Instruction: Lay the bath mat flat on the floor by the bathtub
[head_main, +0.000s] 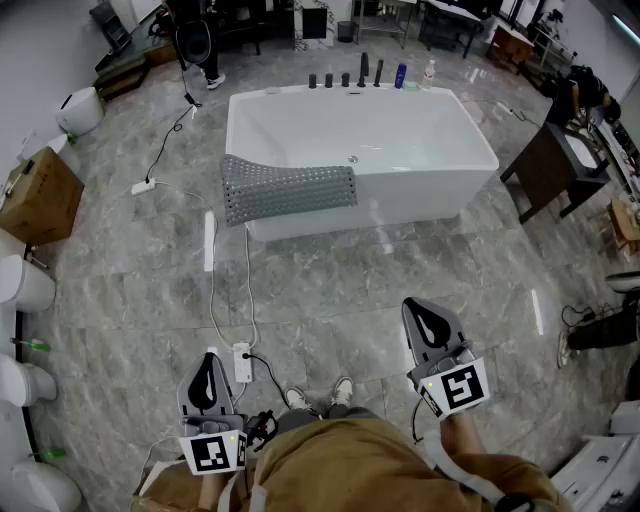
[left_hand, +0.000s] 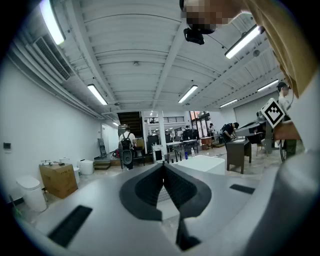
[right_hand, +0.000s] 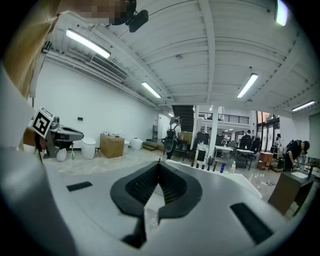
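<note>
The stone floor (head_main: 400, 275) in front of the bathtub (head_main: 440, 195) lies open along most of the tub's near side. Toward the left, a white cable (head_main: 250, 300) and a power strip (head_main: 241, 362) trail across it, below the bath mat (head_main: 288, 188) draped over the rim. A dark wooden table (head_main: 550, 165) crowds the tub's right end. A cardboard box (head_main: 40, 195) and toilets (head_main: 22, 285) line the far left.

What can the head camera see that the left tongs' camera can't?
Only the head view shows the person's shoes and the white power strip on the floor. Only the left gripper view shows the ceiling lights and a person with a backpack. Both show the white bathtub, the cardboard box and the shut left tongs.
</note>
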